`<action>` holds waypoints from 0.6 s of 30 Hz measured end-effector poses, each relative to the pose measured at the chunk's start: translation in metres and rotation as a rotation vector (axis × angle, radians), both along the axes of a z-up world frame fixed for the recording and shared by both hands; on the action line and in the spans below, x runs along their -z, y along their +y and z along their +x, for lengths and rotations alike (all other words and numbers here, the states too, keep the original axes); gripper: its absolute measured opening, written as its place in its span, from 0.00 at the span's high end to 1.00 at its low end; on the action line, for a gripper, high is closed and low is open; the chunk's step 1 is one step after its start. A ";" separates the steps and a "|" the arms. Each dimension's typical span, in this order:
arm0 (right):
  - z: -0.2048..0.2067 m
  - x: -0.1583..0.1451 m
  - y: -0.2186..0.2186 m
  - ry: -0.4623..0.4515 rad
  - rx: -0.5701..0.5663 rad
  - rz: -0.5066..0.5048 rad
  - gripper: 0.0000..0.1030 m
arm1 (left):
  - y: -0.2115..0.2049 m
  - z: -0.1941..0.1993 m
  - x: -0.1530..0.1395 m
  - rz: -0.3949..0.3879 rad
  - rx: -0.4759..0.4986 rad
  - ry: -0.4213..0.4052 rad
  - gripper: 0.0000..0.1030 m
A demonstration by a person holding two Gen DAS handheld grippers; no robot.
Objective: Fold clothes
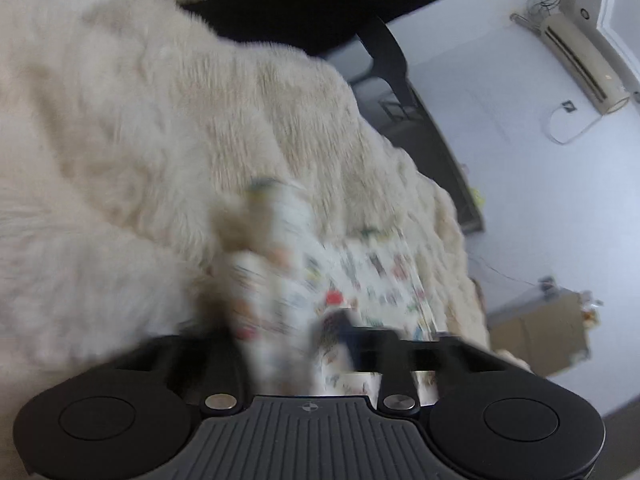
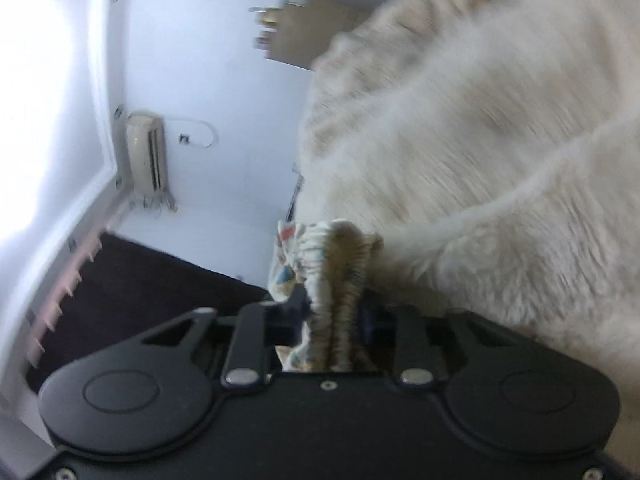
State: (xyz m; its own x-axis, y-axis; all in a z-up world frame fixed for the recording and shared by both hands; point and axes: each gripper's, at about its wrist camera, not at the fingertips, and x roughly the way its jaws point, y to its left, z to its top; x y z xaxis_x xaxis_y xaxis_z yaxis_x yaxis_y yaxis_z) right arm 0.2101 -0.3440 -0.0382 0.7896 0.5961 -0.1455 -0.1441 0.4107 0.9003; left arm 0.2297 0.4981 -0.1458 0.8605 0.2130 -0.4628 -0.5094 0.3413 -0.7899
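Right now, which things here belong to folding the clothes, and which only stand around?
Job: white printed cloth garment, left gripper, right gripper, both shut on it.
Around: cream fluffy blanket, brown cardboard box, beige wall air conditioner.

Left hand-held gripper (image 1: pixel 288 320): matte black body with two round side lobes, each bearing a circular disc, a ribbed central plate marked with a small crosshair, and two silver pivot pins. Right hand-held gripper (image 2: pixel 332 308): the same black lobed shape, with silver pivots, a smooth centre and small screws.
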 end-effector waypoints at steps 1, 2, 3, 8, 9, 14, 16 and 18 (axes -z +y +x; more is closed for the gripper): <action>0.002 -0.018 0.002 -0.033 -0.001 -0.052 0.81 | 0.003 -0.002 -0.010 0.004 0.008 -0.024 0.96; 0.002 -0.031 0.002 -0.056 -0.004 -0.086 0.82 | 0.004 -0.003 -0.019 0.010 0.013 -0.036 0.96; 0.004 -0.048 0.002 -0.074 -0.011 -0.112 0.82 | 0.004 -0.004 -0.037 0.024 0.028 -0.048 0.96; 0.015 -0.132 0.002 -0.148 -0.051 -0.192 0.83 | 0.012 -0.016 -0.080 -0.089 0.008 -0.013 0.96; 0.015 -0.140 0.001 -0.154 -0.056 -0.193 0.83 | 0.014 -0.021 -0.082 -0.112 -0.003 0.004 0.96; 0.010 -0.165 -0.012 -0.142 -0.040 -0.147 0.83 | 0.013 -0.023 -0.108 -0.101 -0.001 0.074 0.96; 0.011 -0.168 -0.020 -0.116 -0.021 -0.135 0.83 | 0.013 -0.024 -0.113 -0.081 0.014 0.074 0.95; 0.016 -0.146 -0.033 -0.042 0.003 -0.135 0.81 | 0.018 -0.025 -0.099 -0.106 0.032 0.107 0.74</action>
